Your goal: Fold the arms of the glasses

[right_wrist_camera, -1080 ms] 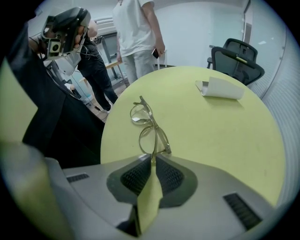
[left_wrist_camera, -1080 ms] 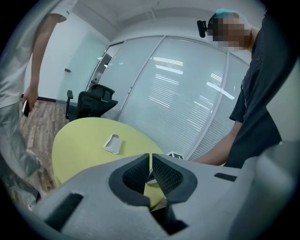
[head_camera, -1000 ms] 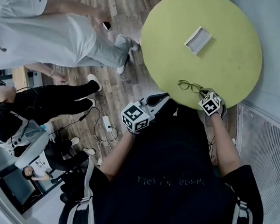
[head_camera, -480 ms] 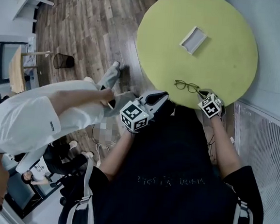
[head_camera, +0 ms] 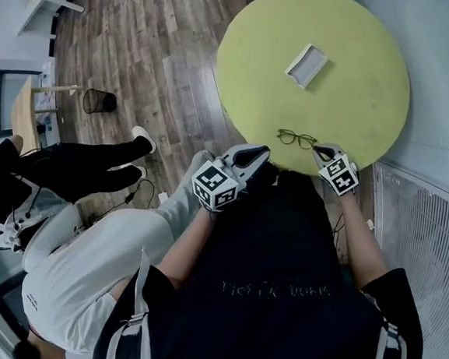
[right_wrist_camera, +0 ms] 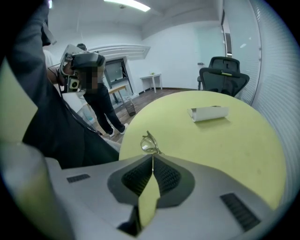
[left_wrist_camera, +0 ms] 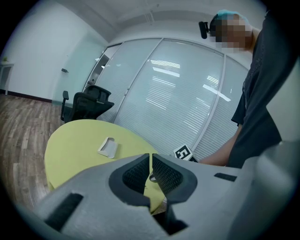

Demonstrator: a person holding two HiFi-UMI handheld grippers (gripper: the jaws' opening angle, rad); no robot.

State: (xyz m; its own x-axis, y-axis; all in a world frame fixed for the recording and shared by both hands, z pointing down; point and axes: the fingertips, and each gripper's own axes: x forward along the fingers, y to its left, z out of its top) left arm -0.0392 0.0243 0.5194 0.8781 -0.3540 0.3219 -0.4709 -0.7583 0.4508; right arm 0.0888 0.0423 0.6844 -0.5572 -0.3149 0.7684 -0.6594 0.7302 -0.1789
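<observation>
Thin dark-framed glasses (head_camera: 297,138) lie open near the front edge of the round yellow-green table (head_camera: 364,101). My right gripper (head_camera: 321,151) sits at their right end. In the right gripper view the glasses (right_wrist_camera: 149,143) stand just beyond the jaws, and one thin arm runs down into the shut jaws of the right gripper (right_wrist_camera: 152,164). My left gripper (head_camera: 256,153) hovers off the table's near edge, left of the glasses and apart from them. In the left gripper view, the left gripper (left_wrist_camera: 151,161) is shut with nothing held.
A white open case (head_camera: 306,65) lies mid-table, also seen as the case (left_wrist_camera: 108,147) and the case (right_wrist_camera: 209,113). A black office chair (right_wrist_camera: 224,75) stands behind the table. People move on the wooden floor at left (head_camera: 92,179). A white grille (head_camera: 427,232) runs along the right.
The person in the white shirt has walked across the floor from upper left to lower left. Both grippers and the glasses stay nearly where they were.
</observation>
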